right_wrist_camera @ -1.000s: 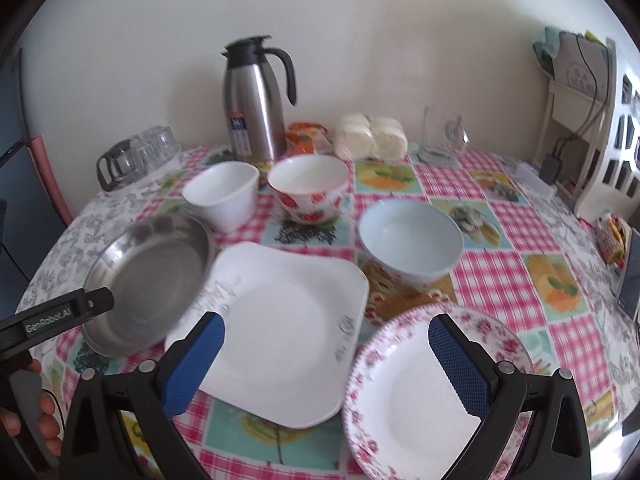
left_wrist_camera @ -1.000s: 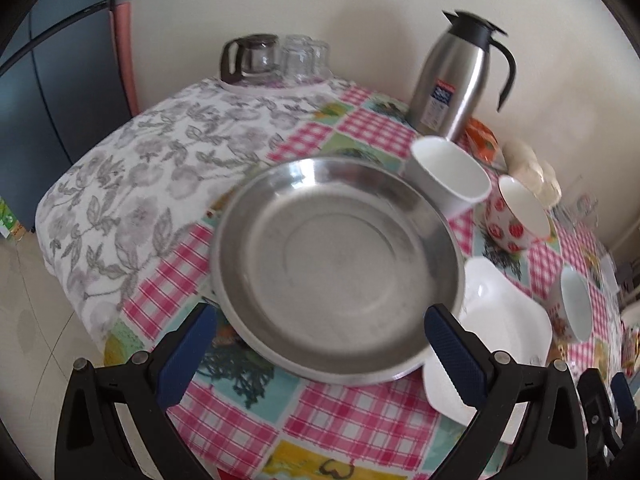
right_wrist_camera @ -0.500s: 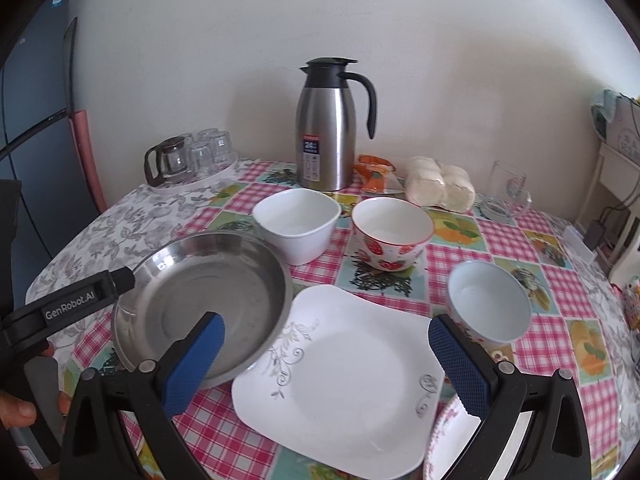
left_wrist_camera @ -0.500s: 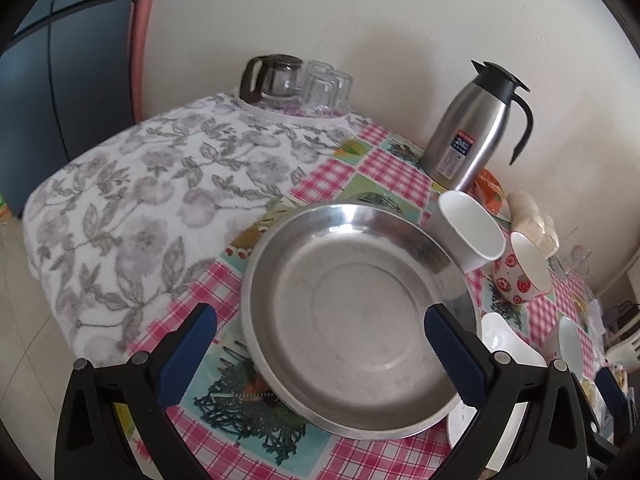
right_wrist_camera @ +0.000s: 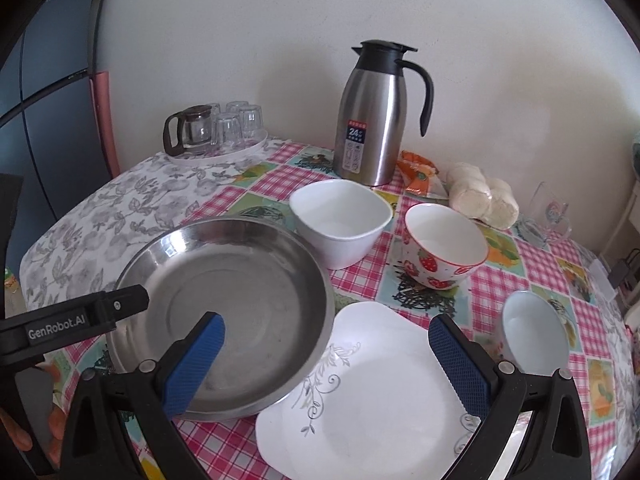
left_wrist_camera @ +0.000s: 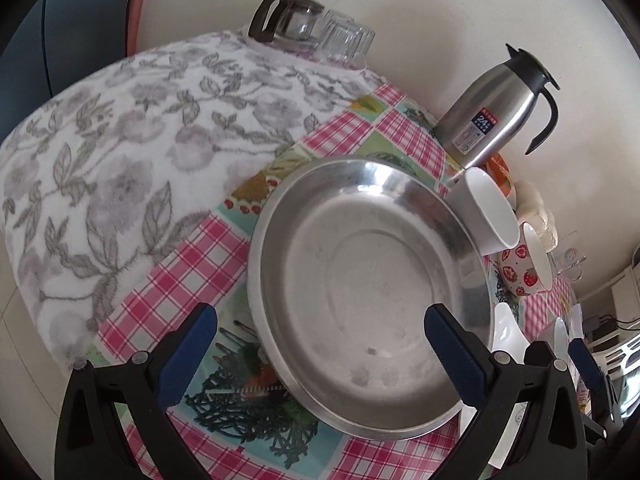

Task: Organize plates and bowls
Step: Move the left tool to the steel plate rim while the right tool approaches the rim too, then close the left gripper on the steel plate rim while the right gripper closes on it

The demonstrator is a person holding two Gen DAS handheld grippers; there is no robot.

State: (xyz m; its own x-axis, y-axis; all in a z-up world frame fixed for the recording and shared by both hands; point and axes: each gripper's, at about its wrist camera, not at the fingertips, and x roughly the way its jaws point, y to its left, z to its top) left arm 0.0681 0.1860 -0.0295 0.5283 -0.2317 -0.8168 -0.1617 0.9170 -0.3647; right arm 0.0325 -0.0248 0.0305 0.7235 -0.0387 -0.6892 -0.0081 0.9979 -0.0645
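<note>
A steel plate (left_wrist_camera: 368, 292) (right_wrist_camera: 236, 300) rests on the checked tablecloth, its right edge overlapping a square white plate (right_wrist_camera: 372, 396). My left gripper (left_wrist_camera: 320, 352) stands open, its blue pads straddling the steel plate's near side without touching it. My right gripper (right_wrist_camera: 326, 364) hangs open above the seam between the two plates. Behind them sit a square white bowl (right_wrist_camera: 340, 220) (left_wrist_camera: 490, 216), a strawberry bowl (right_wrist_camera: 444, 250) (left_wrist_camera: 526, 266) and a pale blue bowl (right_wrist_camera: 534, 330). The left tool's arm (right_wrist_camera: 72, 322) shows in the right wrist view.
A steel thermos jug (right_wrist_camera: 374, 114) (left_wrist_camera: 494, 110) stands by the wall. A tray with a glass pot and glasses (right_wrist_camera: 218, 130) (left_wrist_camera: 316, 32) is at the back left. A snack packet (right_wrist_camera: 418, 170), wrapped buns (right_wrist_camera: 482, 198) and a glass mug (right_wrist_camera: 550, 212) lie at the right.
Both cameras have swung left and closer. The steel plate now sits nearer my left gripper, and my right gripper has moved from the floral plate to the steel and white plates.
</note>
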